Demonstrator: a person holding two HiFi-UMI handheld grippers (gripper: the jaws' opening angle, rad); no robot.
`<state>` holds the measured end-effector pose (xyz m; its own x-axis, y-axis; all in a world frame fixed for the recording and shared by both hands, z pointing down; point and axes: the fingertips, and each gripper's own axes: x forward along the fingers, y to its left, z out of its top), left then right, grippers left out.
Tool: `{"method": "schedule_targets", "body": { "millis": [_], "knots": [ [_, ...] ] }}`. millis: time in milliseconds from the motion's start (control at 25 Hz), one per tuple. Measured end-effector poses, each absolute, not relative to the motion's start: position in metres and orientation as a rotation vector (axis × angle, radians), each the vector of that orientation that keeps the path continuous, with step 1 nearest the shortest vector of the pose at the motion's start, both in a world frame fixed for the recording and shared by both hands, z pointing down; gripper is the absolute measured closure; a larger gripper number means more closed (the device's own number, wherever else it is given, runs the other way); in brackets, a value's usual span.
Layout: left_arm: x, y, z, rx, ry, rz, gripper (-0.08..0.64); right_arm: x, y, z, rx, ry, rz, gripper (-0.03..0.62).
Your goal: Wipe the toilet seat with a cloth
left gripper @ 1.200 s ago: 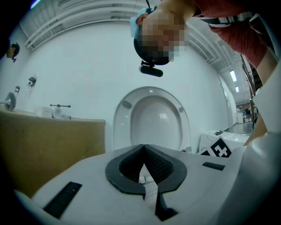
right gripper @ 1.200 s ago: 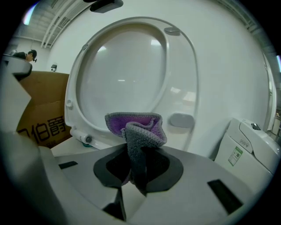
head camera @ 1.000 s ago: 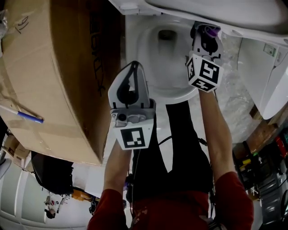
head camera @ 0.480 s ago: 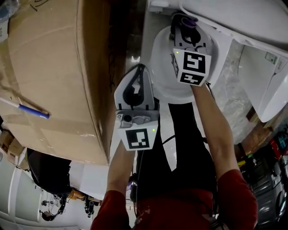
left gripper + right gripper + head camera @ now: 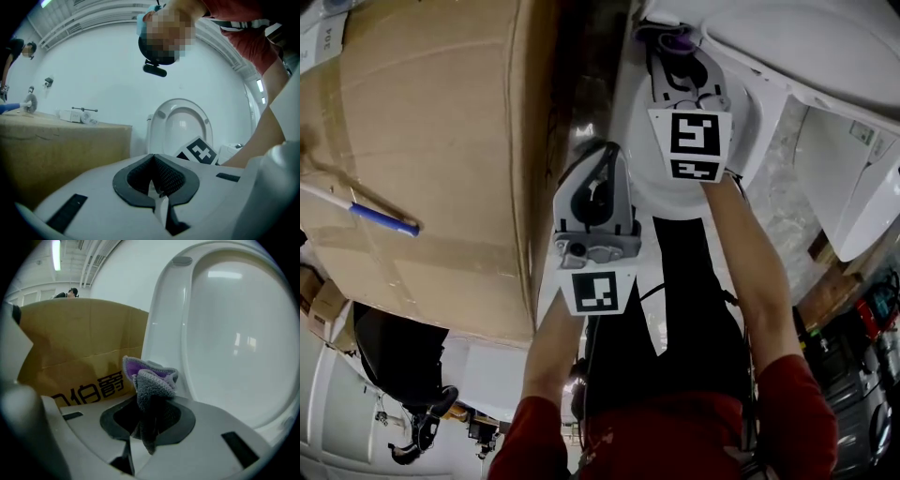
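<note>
A tall cardboard box (image 5: 422, 159) crowds the toilet bowl (image 5: 748, 117) on its left — only a narrow dark gap between them; the raised lid (image 5: 234, 333) walls off the back.

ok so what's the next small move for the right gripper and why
Probably ease the right gripper forward so the bunched grey-and-purple cloth clamped in its jaws presses on the raised toilet seat just ahead, then start a stroke. The cloth sits close to the white surface, but contact can't be confirmed. The left gripper is shut and empty.
</note>
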<state>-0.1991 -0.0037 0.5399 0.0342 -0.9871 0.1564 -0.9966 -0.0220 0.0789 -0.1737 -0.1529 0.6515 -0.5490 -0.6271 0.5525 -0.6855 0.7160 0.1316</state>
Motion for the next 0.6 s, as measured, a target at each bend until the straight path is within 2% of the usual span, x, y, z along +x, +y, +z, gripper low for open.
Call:
{"method": "schedule_targets", "body": {
  "millis": [320,600],
  "knots": [
    [-0.197,-0.006,0.520,2.139,-2.081,0.081,0.548,-0.177,-0.143,0.606,0.967,-2.396,0.122,0.529],
    [-0.191,-0.008,0.485,2.155,-2.089,0.068,0.548,-0.185,-0.154,0.533,0.990,-2.475,0.079,0.529]
  ]
}}
